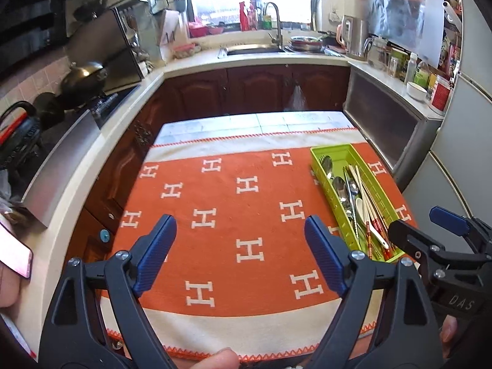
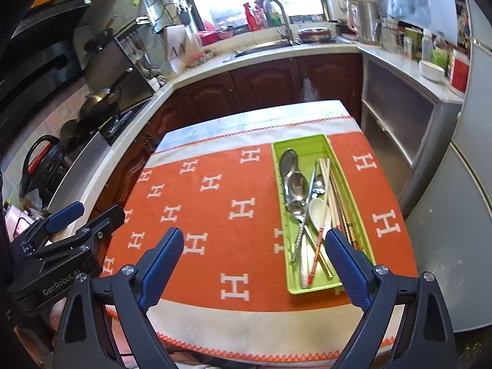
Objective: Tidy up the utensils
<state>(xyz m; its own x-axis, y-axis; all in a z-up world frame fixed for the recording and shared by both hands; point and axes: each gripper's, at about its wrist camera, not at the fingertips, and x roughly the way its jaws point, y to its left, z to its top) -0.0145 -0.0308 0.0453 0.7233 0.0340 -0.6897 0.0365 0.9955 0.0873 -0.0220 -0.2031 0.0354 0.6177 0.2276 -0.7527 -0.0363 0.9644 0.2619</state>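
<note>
A lime green utensil tray [image 1: 323, 153] [image 2: 307, 141] lies on the right part of an orange cloth with white H marks [image 1: 227, 209] [image 2: 215, 215]. Inside it lie metal spoons [image 2: 293, 181], a white ceramic spoon [image 2: 319, 212], a knife and several chopsticks [image 2: 327, 181]. My left gripper [image 1: 240, 230] hangs open over the cloth's middle, left of the tray, with nothing between its blue pads. The right gripper [image 2: 256, 243] [image 1: 430, 221] is open too, above the tray's near end, its right finger [image 2: 344, 255] in front of the tray's corner. Neither touches a utensil.
The table stands in a U-shaped kitchen. A stove with a wok [image 1: 83, 77] is on the left counter, a sink and tap [image 1: 273, 30] at the back, jars and a white bowl [image 1: 416, 90] on the right. A grey fridge [image 2: 455, 215] stands close to the table's right side.
</note>
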